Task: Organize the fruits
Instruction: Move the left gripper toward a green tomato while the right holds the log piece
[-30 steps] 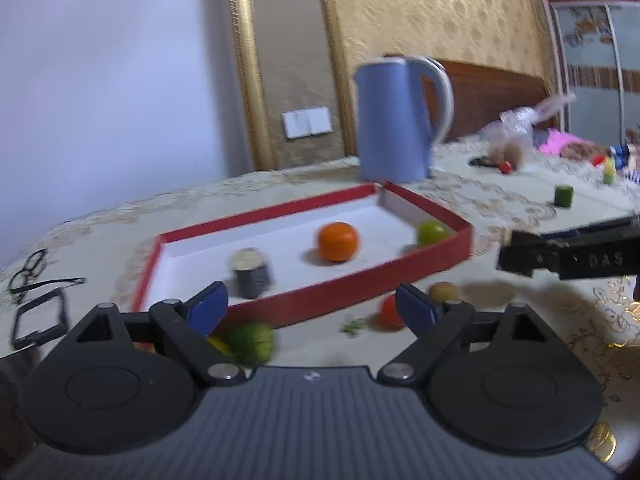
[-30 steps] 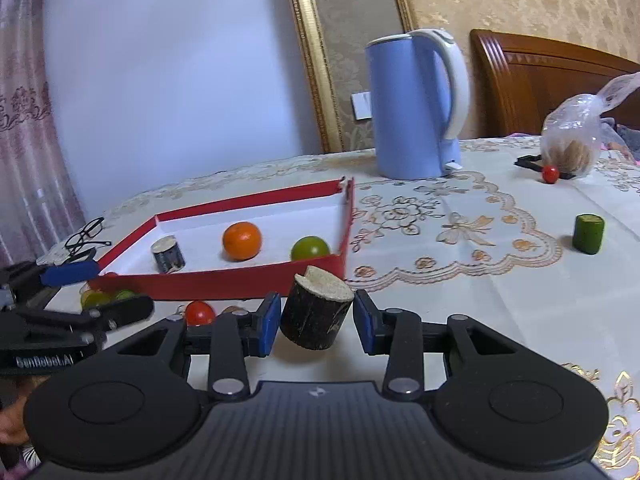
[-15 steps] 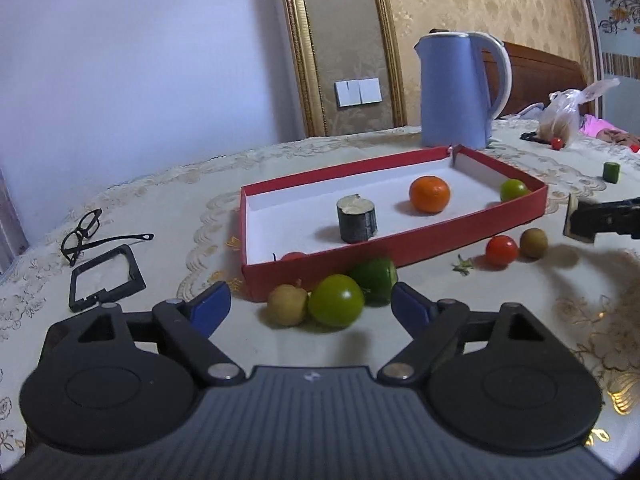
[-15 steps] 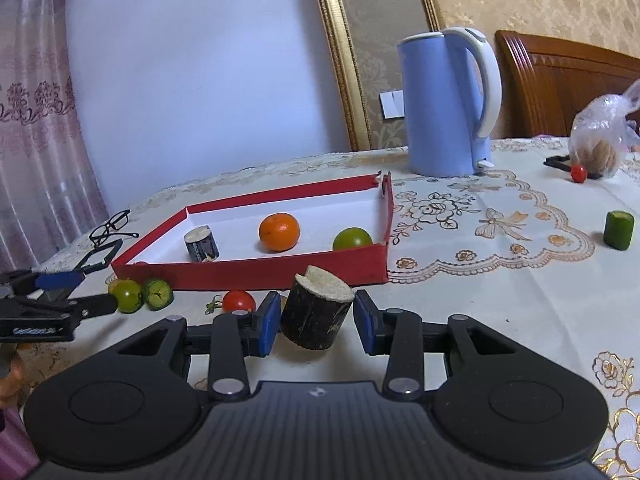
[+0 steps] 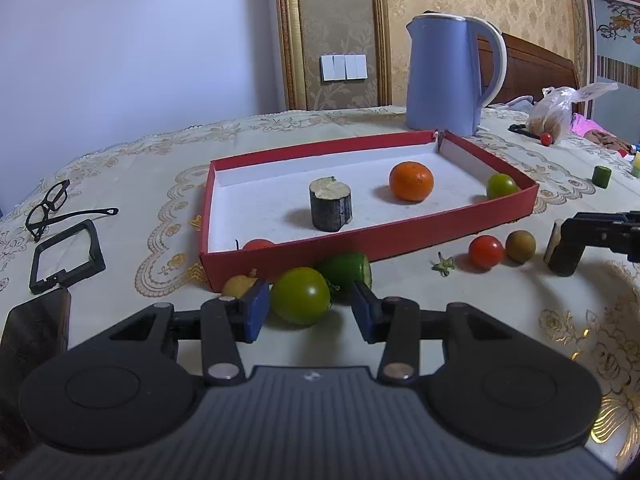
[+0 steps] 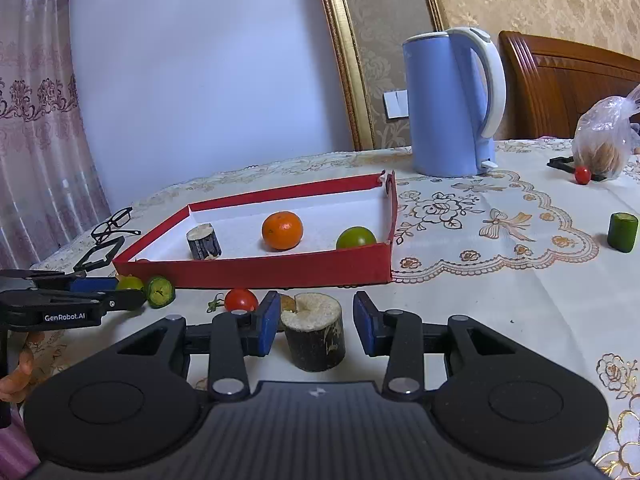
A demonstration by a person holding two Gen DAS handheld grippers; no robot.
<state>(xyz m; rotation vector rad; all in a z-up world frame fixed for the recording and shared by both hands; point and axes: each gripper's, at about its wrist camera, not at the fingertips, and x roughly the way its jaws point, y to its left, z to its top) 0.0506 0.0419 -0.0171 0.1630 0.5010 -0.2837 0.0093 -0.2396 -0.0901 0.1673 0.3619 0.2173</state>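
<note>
A green tomato (image 5: 301, 295) lies on the tablecloth in front of the red tray (image 5: 368, 240), between a yellowish fruit (image 5: 238, 284) and a cut green piece (image 5: 348, 276). My left gripper (image 5: 309, 300) straddles the tomato and its jaws are closing, with a gap still showing on the right side. My right gripper (image 6: 316, 312) is shut on a dark cane stub (image 6: 314, 340), which stands upright low over the cloth. In the tray are an orange (image 5: 411, 181), another cane stub (image 5: 330, 209), a green tomato (image 5: 502, 186) and a red tomato (image 5: 258, 245).
A red cherry tomato (image 5: 485, 252) and a brown fruit (image 5: 520, 245) lie between the two grippers. A blue kettle (image 5: 448, 76) stands behind the tray. Glasses (image 5: 48, 208) and a black frame (image 5: 66, 256) lie left. A green cylinder (image 6: 622, 232) and plastic bag (image 6: 600, 148) are right.
My left gripper swung left along the tray front, came up to the green tomato and narrowed its jaws around it. The cane stub in the right gripper went from tilted to upright and sits lower.
</note>
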